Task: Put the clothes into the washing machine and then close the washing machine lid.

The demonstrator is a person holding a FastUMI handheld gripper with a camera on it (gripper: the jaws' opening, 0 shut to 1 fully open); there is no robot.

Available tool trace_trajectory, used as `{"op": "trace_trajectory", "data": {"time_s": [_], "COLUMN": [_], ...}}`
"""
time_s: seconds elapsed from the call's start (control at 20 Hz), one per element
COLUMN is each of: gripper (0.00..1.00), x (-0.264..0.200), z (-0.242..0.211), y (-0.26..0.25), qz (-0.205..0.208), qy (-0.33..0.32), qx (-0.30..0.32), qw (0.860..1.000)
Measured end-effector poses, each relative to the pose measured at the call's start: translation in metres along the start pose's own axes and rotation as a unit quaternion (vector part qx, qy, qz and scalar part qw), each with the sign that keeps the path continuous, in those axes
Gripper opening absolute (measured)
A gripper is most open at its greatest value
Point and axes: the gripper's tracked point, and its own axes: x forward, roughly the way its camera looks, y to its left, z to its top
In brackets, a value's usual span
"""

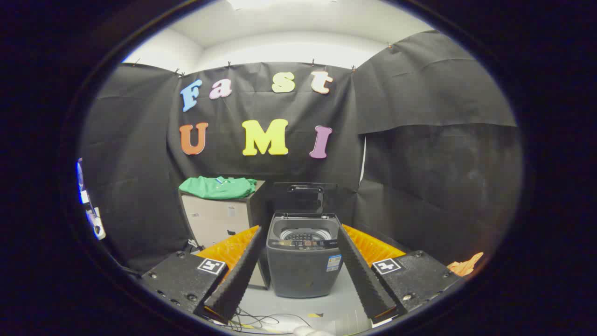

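Note:
A green garment (218, 187) lies folded on top of a low cabinet (219, 217), beyond my left finger. To its right a dark top-loading washing machine (303, 266) stands on the floor, its lid (302, 197) raised upright and the drum (305, 233) showing. My gripper (298, 235) is open, with nothing between the fingers. The washer sits ahead, framed between the two fingers, some way off.
Black cloth walls close the booth at the back and on both sides. Cables (254, 321) lie on the pale floor in front of the washer. An orange scrap (465, 266) shows low at the right wall.

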Motion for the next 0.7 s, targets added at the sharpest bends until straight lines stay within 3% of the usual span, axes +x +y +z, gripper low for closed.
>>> {"op": "trace_trajectory", "data": {"time_s": [0.7], "gripper": [1.00], "x": [0.009], "z": [0.015], "y": [0.010], "qz": [-0.022], "qy": [-0.010], "qx": [0.013], "qw": [1.000]}}
